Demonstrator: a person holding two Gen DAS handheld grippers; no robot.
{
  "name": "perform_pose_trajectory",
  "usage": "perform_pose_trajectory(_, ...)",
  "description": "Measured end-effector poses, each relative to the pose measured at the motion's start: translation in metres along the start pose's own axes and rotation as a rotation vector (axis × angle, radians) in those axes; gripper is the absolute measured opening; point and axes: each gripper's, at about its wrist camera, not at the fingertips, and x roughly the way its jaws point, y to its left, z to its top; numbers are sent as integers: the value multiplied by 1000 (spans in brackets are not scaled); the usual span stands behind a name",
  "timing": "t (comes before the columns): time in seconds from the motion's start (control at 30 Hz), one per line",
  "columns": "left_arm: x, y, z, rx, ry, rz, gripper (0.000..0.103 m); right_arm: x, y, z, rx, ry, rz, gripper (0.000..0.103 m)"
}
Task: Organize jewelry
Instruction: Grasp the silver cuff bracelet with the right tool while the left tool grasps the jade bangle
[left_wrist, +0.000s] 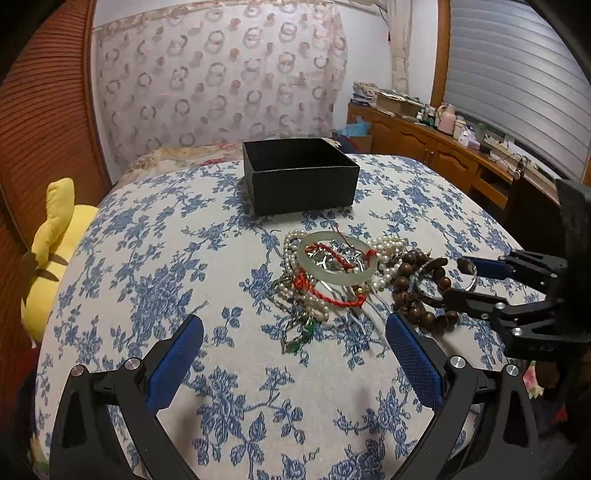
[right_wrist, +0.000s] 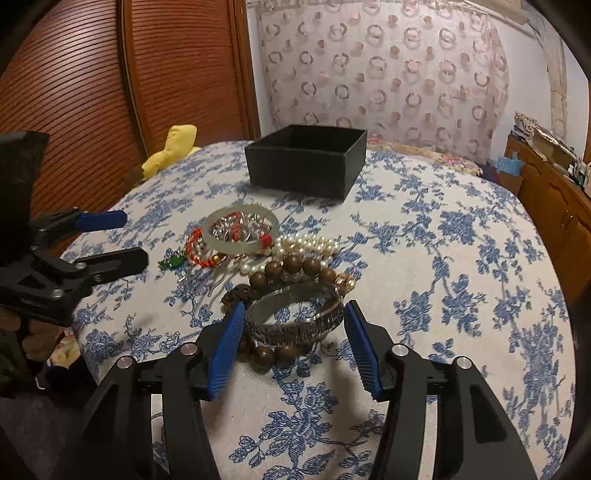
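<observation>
Your bed (right_wrist: 461, 258), under a blue-flowered cover, carries everything. At twelve o'clock on it sits the open black box (right_wrist: 306, 162), well apart from the jewelry heap near the middle. Your left gripper (left_wrist: 293, 345) hangs short of the heap at its six o'clock, fingers (left_wrist: 177, 360) spread wide, nothing between them. Your right gripper (right_wrist: 295, 321) reaches in at the heap's three o'clock in the left view, its fingers (right_wrist: 229, 343) spread either side of the silver bangle (right_wrist: 295, 321); whether the pads touch it you cannot tell. The bangle lies on the wooden bead bracelet (right_wrist: 291, 267). Just beyond, the pale jade bangle (right_wrist: 240, 230) rests over pearls (right_wrist: 306, 245) and red cord (right_wrist: 199, 254). A small green pendant (right_wrist: 171, 262) lies at the heap's nine o'clock.
</observation>
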Motion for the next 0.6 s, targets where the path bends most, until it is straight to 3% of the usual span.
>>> perform_pose_trajectory(0.6,40,-16,35,90,62,-87,95,-24,-21,8,26,-109,4,58)
